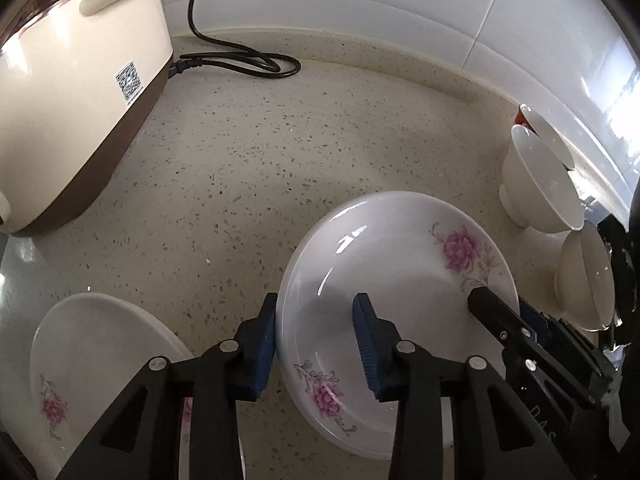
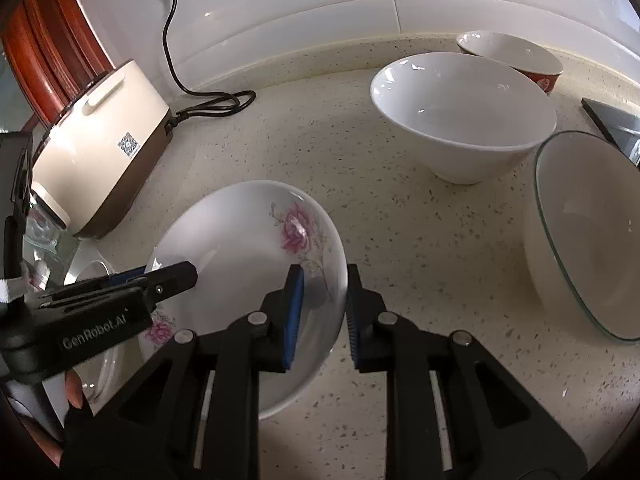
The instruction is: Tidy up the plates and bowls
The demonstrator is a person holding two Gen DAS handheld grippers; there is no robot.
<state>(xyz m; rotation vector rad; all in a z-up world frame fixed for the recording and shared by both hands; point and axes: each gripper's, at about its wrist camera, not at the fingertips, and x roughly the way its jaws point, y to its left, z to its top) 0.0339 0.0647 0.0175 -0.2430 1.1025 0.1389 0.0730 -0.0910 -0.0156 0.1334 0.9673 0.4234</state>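
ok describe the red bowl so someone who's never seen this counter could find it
Follow the speckled countertop back to the white tiled wall. The red bowl sits there, just behind the plain white bowl. It alone has a red outside; the bowls near it are white.

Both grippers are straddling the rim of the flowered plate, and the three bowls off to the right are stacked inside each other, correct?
Not stacked. The right wrist view shows the white bowl, the red-sided bowl behind it and the glass-rimmed bowl standing separately on the counter. The rest holds: left gripper and right gripper both straddle the flowered plate.
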